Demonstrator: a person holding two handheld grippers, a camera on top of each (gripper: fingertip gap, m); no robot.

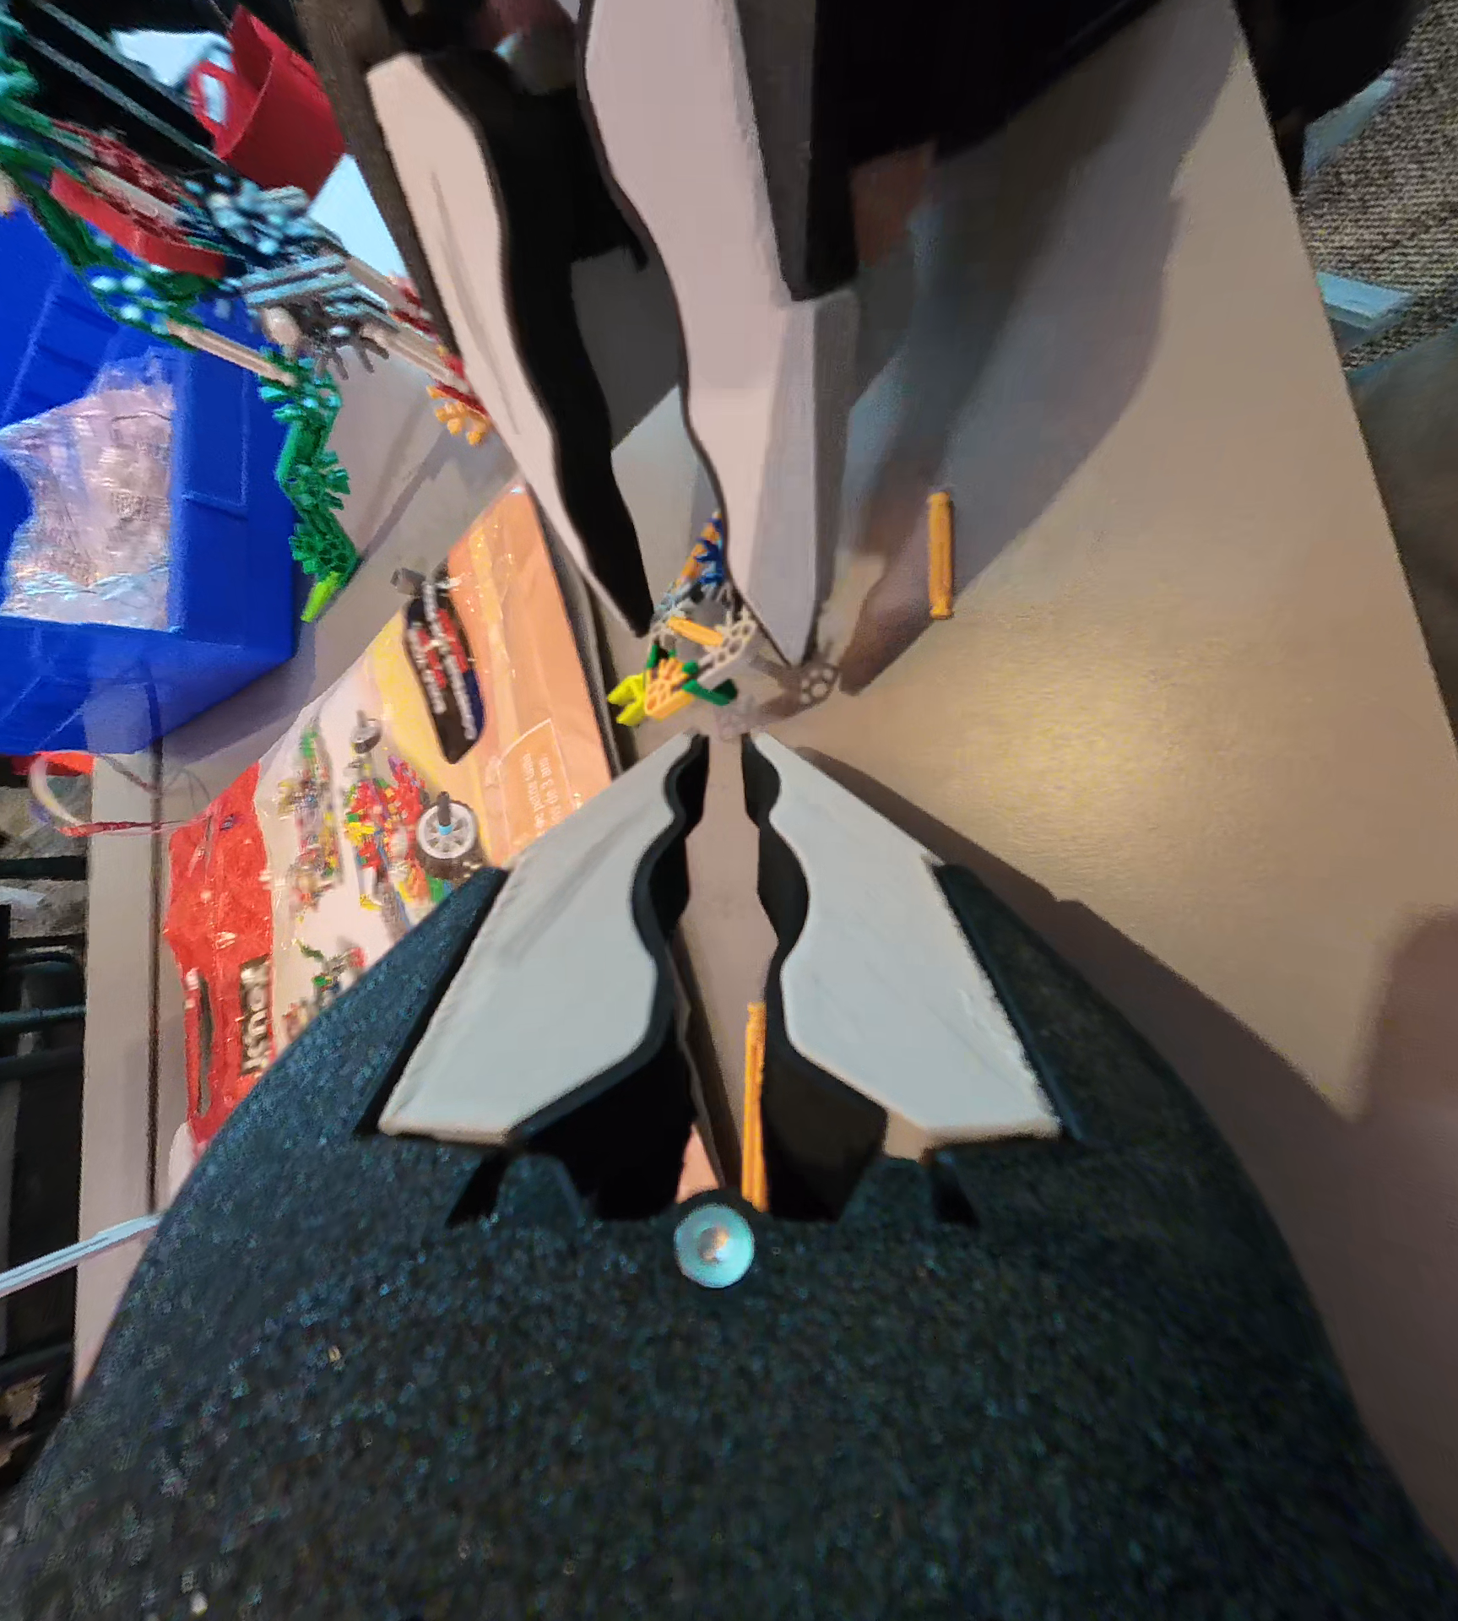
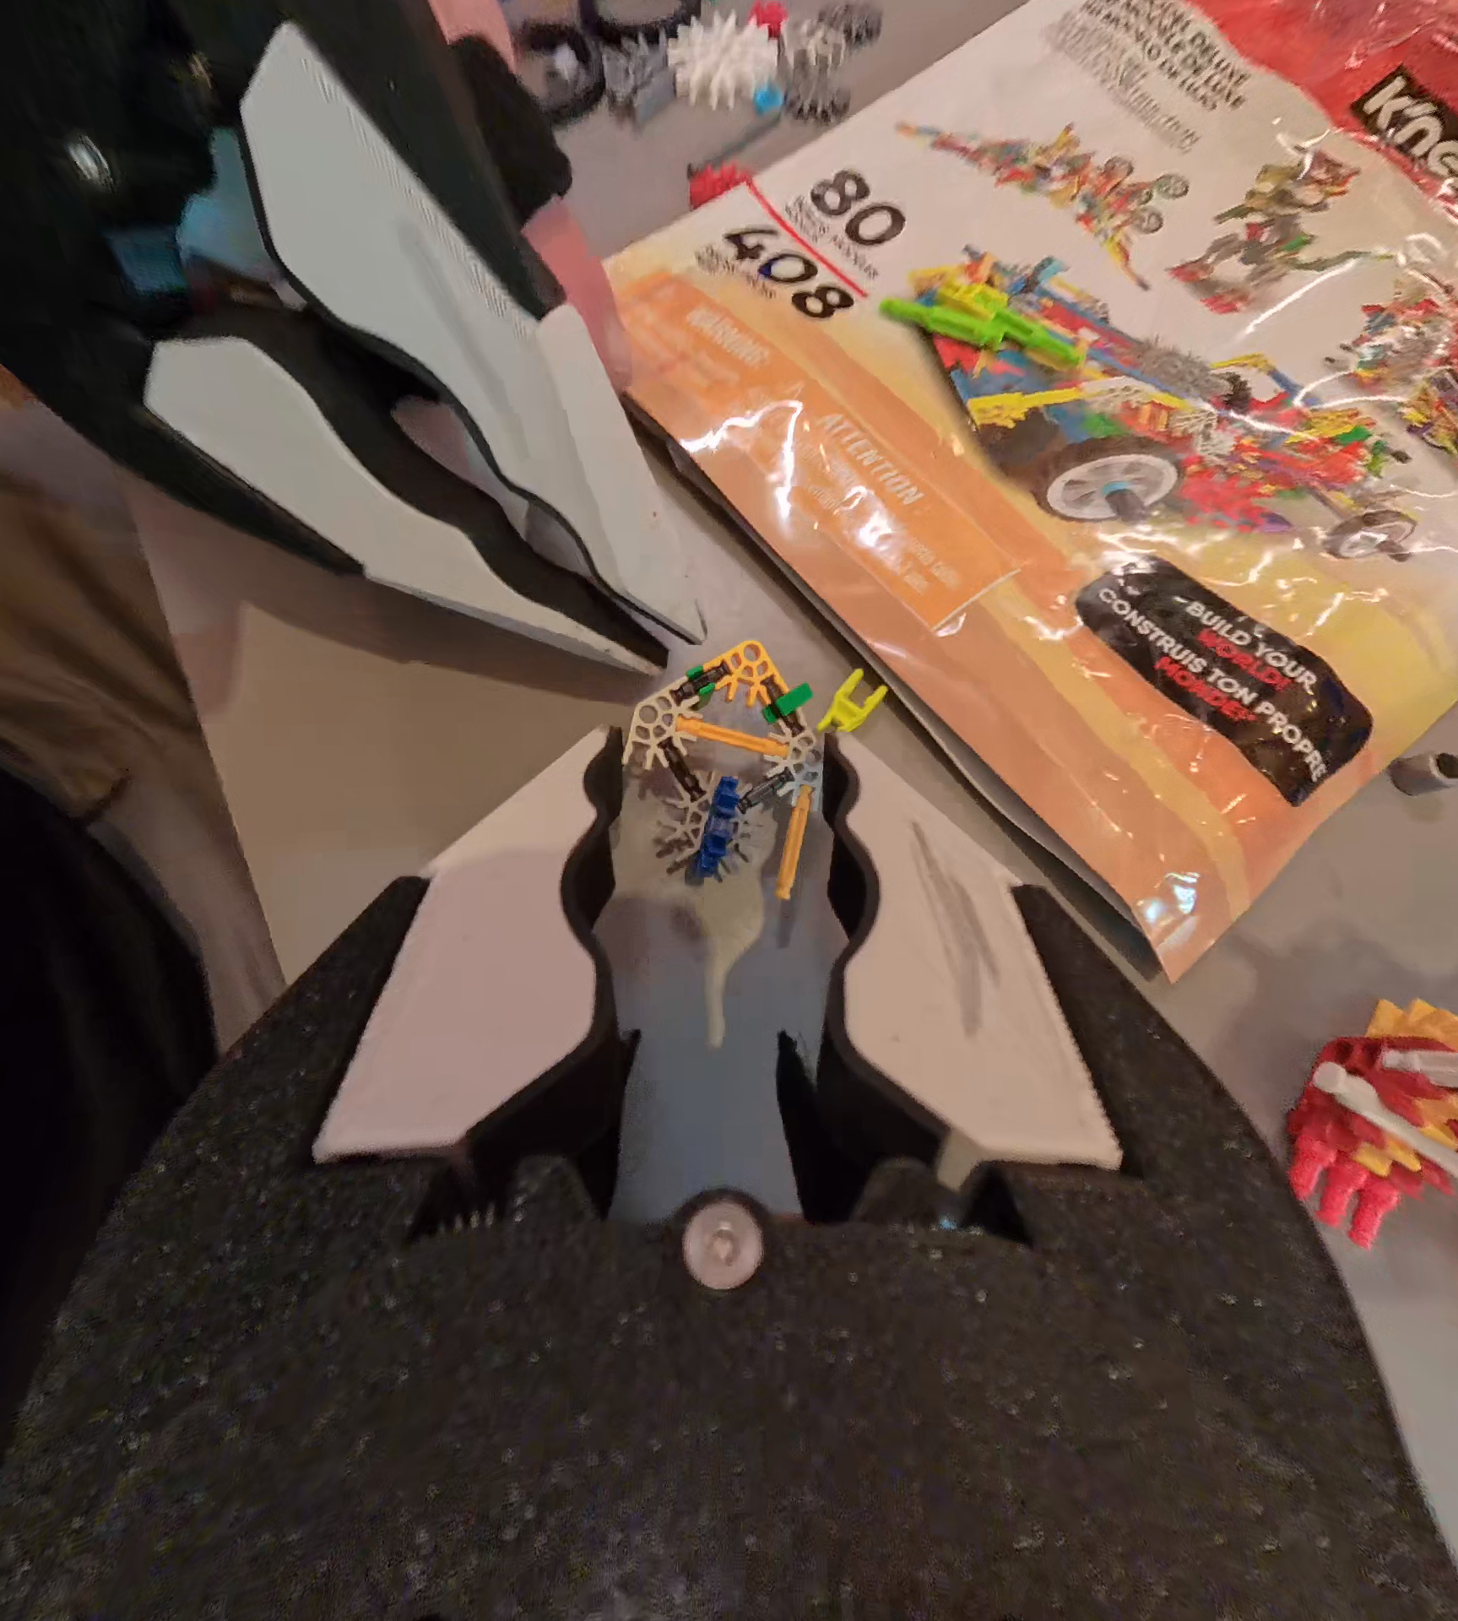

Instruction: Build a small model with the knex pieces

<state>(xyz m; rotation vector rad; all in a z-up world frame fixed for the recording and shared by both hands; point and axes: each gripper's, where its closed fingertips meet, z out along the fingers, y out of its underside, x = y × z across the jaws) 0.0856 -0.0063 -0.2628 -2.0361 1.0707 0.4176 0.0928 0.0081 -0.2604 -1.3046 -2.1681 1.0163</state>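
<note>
Toy assembly (image 2: 721, 754) sits between right gripper (image 2: 721, 746) fingers, near bag (image 2: 1058, 526).

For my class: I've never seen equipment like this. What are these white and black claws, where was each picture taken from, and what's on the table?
No robot here: a person holds two hand grippers, each carrying a camera looking along its two white fingers. In the left wrist view, the left gripper has its tips nearly together, apparently empty. In the right wrist view, the right gripper is spread around a small model of coloured rods and connectors on the grey table; whether it grips is unclear. Nearby lie a printed plastic bag, a loose yellow-green clip, and a red and yellow pile of pieces.
</note>
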